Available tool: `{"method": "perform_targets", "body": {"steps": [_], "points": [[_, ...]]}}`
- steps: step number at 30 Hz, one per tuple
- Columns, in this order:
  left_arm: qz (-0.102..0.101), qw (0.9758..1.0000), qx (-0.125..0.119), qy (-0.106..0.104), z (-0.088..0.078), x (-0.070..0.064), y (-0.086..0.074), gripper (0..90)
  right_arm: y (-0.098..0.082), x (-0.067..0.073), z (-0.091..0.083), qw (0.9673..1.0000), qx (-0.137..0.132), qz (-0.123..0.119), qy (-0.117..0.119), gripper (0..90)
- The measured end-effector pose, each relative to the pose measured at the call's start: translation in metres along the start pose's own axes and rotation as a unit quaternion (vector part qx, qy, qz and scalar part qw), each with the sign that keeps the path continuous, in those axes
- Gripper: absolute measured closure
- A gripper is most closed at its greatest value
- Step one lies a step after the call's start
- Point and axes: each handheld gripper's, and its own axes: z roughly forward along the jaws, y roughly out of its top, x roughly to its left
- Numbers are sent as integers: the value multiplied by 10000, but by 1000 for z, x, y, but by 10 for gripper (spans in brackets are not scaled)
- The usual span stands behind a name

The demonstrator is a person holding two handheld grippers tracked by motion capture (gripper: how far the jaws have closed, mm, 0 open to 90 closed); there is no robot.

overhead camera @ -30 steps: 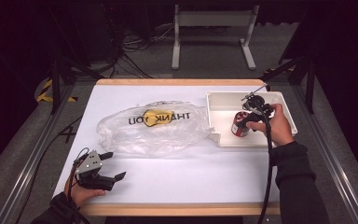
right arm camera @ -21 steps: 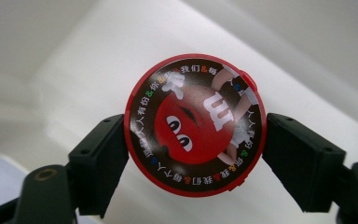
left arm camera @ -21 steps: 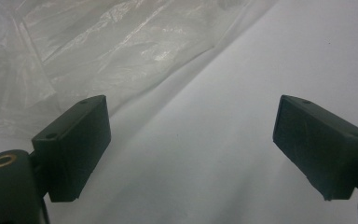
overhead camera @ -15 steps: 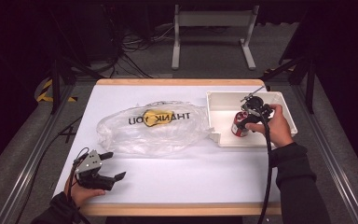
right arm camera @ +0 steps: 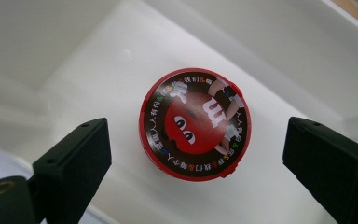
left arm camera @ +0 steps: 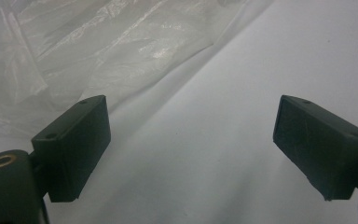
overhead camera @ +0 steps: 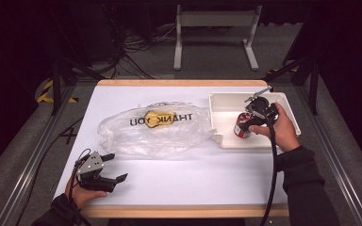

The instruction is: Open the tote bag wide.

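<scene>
A red candy can [overhead camera: 242,130] stands upright in the white tray [overhead camera: 226,96] at the right of the table. My right gripper [overhead camera: 248,123] hangs just above it. In the right gripper view the round lid of the can [right arm camera: 193,123] lies between the jaws, which have just been opening and stand apart from it on both sides; the tray wall [right arm camera: 261,42] rises behind. My left gripper [overhead camera: 117,166] rests open near the table's front left corner. Nothing is between its jaws [left arm camera: 193,116]. A clear plastic bag [overhead camera: 155,129] printed "THANK YOU" lies mid-table, its edge [left arm camera: 74,46] just beyond the left jaws.
The white table top [overhead camera: 193,179] has a wooden front edge and metal rails along both sides. A cable [overhead camera: 271,179] trails from the right gripper over the sleeve. Dark floor with cables and a metal stand lies behind the table.
The right gripper's jaws have spread apart off the red can, which stays standing in the tray. Both hands have kept their places.
</scene>
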Motion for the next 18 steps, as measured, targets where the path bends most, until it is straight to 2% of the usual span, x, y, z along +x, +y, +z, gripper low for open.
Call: {"method": "perform_targets", "body": {"steps": [8, 11, 12, 14, 18], "points": [[-15, 10000, -1, -49, 0, 1, 0, 119, -1, 4, -7, 9999, -56, -94, 1, 89], [-14, 10000, -30, -50, 0, 0, 0, 119, -2, 8, -9, 9997, -111, -192, -114, 97], [16, 10000, -42, -26, 0, 0, 0, 120, -3, 11, -9, 9993, -85, -329, -168, 97], [24, 10000, -41, -20, -1, 0, 0, 119, -4, 14, -11, 9989, -105, -401, -207, 96], [17, 10000, -20, -25, 0, -1, 0, 119, -9, 17, -15, 9988, -204, -420, -178, 69]]}}
